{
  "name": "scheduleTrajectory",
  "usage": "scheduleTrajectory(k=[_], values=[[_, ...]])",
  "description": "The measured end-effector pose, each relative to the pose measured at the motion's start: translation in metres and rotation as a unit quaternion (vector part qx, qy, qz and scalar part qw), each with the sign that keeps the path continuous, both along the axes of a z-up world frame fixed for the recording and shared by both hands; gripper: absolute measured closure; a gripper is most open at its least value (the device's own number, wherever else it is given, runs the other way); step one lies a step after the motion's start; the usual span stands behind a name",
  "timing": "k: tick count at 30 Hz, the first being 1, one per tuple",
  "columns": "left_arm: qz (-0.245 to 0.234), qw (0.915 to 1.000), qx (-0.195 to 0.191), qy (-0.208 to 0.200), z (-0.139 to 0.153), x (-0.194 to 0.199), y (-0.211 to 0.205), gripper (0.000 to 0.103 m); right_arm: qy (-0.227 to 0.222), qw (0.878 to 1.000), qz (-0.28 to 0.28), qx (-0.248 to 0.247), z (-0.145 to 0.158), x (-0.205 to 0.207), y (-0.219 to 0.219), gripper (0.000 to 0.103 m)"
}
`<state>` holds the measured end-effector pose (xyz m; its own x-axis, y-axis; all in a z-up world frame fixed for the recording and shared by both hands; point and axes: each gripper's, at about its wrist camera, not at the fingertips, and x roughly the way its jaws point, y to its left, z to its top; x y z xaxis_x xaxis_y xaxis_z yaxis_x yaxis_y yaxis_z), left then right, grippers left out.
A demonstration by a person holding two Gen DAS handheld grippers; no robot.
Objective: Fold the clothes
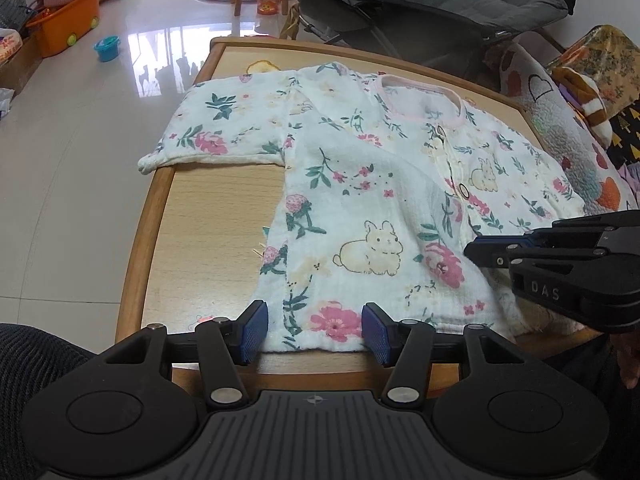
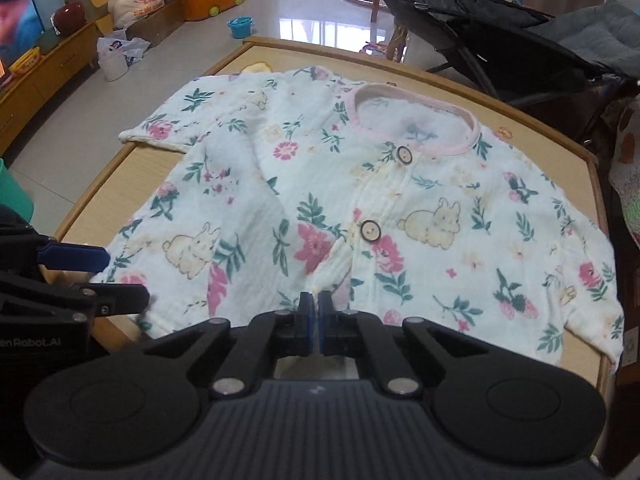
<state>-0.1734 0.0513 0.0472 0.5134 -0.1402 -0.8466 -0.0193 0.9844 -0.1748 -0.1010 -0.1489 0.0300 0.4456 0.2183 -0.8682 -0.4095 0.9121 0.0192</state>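
A small floral top [image 2: 360, 208] with rabbits, wooden buttons [image 2: 370, 231] and a pink neckline [image 2: 416, 120] lies spread face up on the wooden table [image 1: 208, 216], its collar away from the person and its hem at the near edge; one sleeve [image 1: 200, 136] reaches out to the left and overhangs the table edge, while the other stretches to the right. The left gripper [image 1: 314, 330] sits at the near hem with its blue pads wide apart, straddling a stretch of the hem fabric without pinching it. The right gripper [image 2: 315, 322] has its pads drawn together at the hem near the button placket; a ridge of cloth rises just ahead of them, which suggests it has nipped the hem, though the contact itself is hidden between the pads. By the look of it the folding is only starting: the garment is still fully flat and the grippers are taking hold of the bottom edge. The next move likely calls for the left gripper to close on the hem, so both can lift it evenly and carry it toward the collar, or shift to a sleeve
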Motion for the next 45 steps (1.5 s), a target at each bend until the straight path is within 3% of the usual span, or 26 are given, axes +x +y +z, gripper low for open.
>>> scheduleTrajectory(k=[5,7,11,16,21,26,28,33,38,45], values=[[0.002,1.0,-0.002,-0.001,0.0,0.0,0.0,0.048,0.012,0.999,0.009,-0.034,0.003,0.005,-0.004,0.099],[0.002,1.0,-0.003,-0.001,0.0,0.0,0.001,0.048,0.024,0.999,0.035,-0.016,0.008,0.003,-0.006,0.096],[0.004,1.0,-0.007,-0.003,-0.001,-0.001,0.002,0.047,-0.004,0.998,0.054,0.01,0.03,0.016,-0.018,0.094],[0.007,0.9999,-0.013,-0.006,-0.001,-0.002,0.003,0.047,-0.045,0.995,0.088,0.012,0.039,0.077,-0.016,0.093],[0.011,0.9996,-0.027,-0.004,-0.002,-0.001,0.008,0.047,-0.02,0.995,0.079,0.051,0.025,0.145,0.004,0.093],[0.009,0.9994,-0.033,-0.003,-0.002,0.0,0.01,0.047,0.025,0.996,0.062,0.065,0.003,0.181,0.025,0.093],[0.009,0.9993,-0.037,-0.003,-0.002,0.0,0.011,0.047,0.034,0.997,0.054,0.053,-0.006,0.186,0.03,0.093],[0.013,0.9987,-0.049,-0.004,-0.003,0.0,0.016,0.047,0.04,0.995,0.037,0.082,-0.01,0.194,0.027,0.089],[0.015,0.9984,-0.054,-0.004,-0.003,0.0,0.017,0.047,0.026,0.996,0.032,0.079,-0.01,0.199,0.027,0.088],[0.016,0.9983,-0.056,-0.005,-0.003,-0.001,0.017,0.047,-0.018,0.998,0.053,0.029,-0.007,0.201,0.042,0.101]])
